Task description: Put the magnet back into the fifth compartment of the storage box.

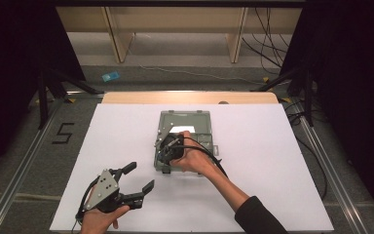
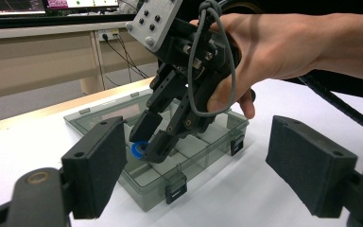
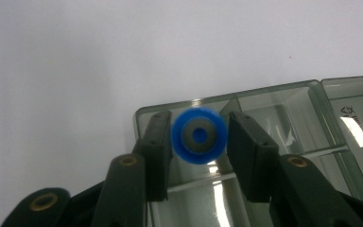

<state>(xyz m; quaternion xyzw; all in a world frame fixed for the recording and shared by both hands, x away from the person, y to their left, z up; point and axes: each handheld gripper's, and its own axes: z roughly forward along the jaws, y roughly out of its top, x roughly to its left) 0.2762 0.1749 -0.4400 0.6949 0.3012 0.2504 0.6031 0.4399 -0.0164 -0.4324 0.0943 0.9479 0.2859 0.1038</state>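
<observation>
The blue ring (image 3: 199,135), a small round part with a grey centre, sits between the jaws of your right tool (image 3: 199,142), low over a corner compartment of the clear compartment box (image 2: 207,135). In the right gripper view the jaws flank the ring closely on both sides, narrowed almost to its width; whether they already press on it or stand just clear of it I cannot tell. The left gripper view puts the ring (image 2: 139,149) at the tips of that tool (image 2: 152,142), down inside the near compartment of the box, whose lid lies folded back flat on the table (image 1: 272,146).

Your left tool (image 1: 139,176) is well apart from the box (image 1: 185,122), held near the table's front edge with its jaws spread wide and nothing between them.

As far as the work goes, the box is open and the ring and tool are together at a compartment. From one moment it is hard to judge whether you are setting the ring in or lifting it out. If placing, what is left is to part the jaws, lift clear of the dividers and perhaps shut the lid. If picking, the grip must close and the ring come up without catching the compartment wall. No other loose parts are plain in the compartments that show.
</observation>
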